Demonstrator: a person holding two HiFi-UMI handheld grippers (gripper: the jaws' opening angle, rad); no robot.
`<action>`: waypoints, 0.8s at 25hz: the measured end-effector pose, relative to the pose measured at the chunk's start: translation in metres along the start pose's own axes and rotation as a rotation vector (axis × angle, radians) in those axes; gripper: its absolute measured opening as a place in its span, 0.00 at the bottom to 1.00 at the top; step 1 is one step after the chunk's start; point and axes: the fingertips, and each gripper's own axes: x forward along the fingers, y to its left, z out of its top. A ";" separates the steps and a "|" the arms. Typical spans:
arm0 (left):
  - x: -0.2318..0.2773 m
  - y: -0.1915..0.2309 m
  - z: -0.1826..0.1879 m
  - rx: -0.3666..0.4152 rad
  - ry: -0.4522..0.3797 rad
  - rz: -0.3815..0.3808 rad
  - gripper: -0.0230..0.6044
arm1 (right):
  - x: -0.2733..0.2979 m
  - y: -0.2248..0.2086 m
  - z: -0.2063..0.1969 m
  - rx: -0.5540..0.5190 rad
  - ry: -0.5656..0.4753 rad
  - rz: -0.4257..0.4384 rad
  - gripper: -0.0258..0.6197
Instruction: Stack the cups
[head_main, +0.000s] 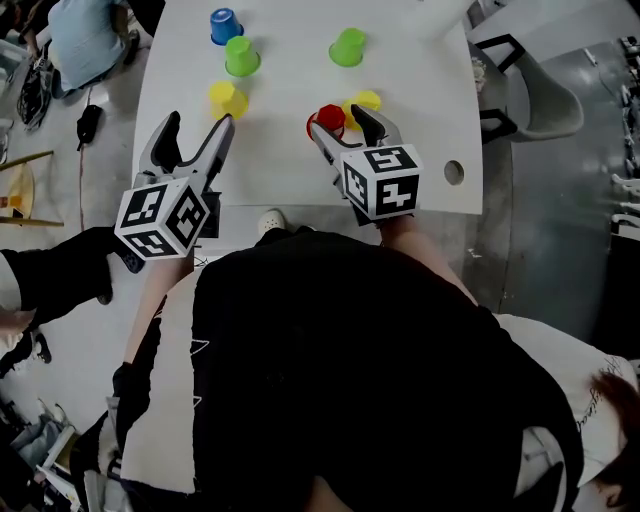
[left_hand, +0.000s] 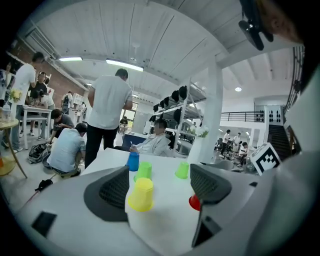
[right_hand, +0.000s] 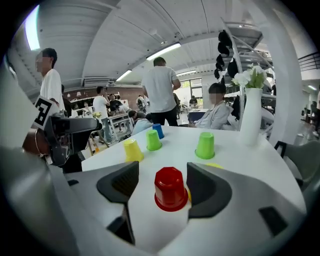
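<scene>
We have the right gripper (head_main: 338, 124) at the near edge of the table (head_main: 290, 150), a little right of its middle. Its jaws are spread wide with the upturned red cup (right_hand: 170, 189) standing between them; neither jaw appears to touch it yet. A yellow cup (head_main: 366, 100) sits just behind the red one on its right, close to our right jaw's tip, and we cannot tell whether the two cups touch. Our left gripper (left_hand: 160, 187) hovers over the near left part of the table, jaws apart and holding nothing, aimed at another yellow cup (left_hand: 141, 195) standing ahead of it. Farther along the left side stand a green cup (head_main: 241, 57) and a blue cup (head_main: 225, 25), and a second green cup (head_main: 348, 47) sits toward the far right. All six rest mouth down and none is stacked yet, so we judge the task barely begun. The main risk is the crowding by the red cup: closing or pushing forward could nudge the yellow neighbour or catch its rim in the grip. These cups look light and tapered, so a hard squeeze may buckle the wall, while a high, loose one may let the cup slip out when lifted. The red cup also stands near the edge, so a bump toward us could send it off.
</scene>
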 end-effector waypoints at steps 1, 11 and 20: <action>-0.002 0.001 0.000 0.000 -0.001 0.003 0.64 | 0.002 0.001 -0.002 -0.004 0.006 0.001 0.51; -0.017 0.022 -0.005 -0.022 -0.006 0.050 0.64 | 0.019 -0.003 -0.019 -0.017 0.076 -0.045 0.42; -0.018 0.035 -0.005 -0.030 -0.007 0.062 0.64 | 0.032 -0.002 -0.019 -0.026 0.092 -0.074 0.38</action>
